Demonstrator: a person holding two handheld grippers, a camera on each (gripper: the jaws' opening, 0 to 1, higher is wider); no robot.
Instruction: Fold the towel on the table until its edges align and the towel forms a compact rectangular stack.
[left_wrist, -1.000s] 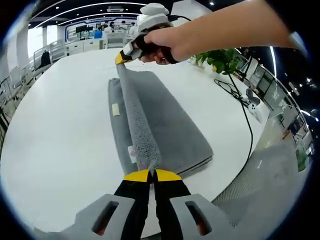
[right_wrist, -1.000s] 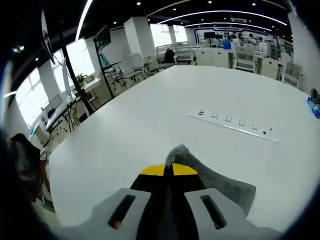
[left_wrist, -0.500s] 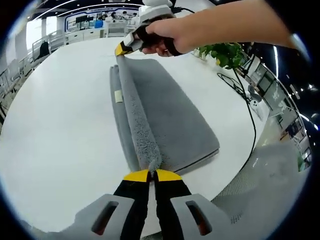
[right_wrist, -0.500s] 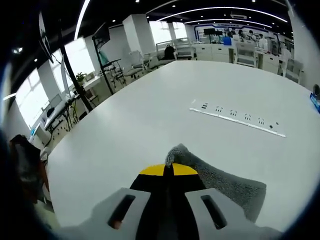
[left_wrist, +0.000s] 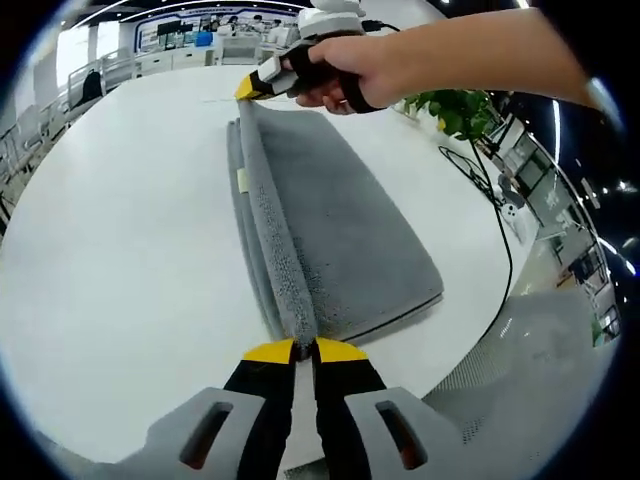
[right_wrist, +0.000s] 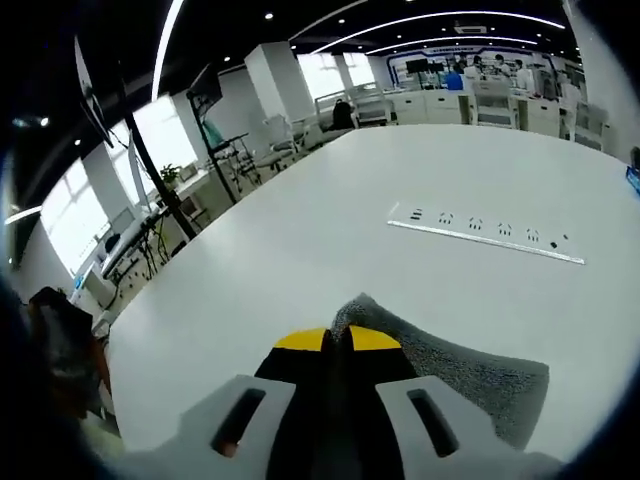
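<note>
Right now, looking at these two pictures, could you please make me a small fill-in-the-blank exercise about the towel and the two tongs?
1. The towel has the colour ____.
2. The left tongs are shut on the towel's near ____.
3. The right tongs, held in a hand, grip the ____ end of the same raised edge.
4. On the white table beyond the right tongs lies a long power ____.

Missing words: grey; end; far; strip

Room: open-plan office | ceiling light strips (right_wrist: 440, 20) | windows (right_wrist: 75, 210) | desks and chairs (right_wrist: 300, 125) | potted plant (left_wrist: 462, 108)
</note>
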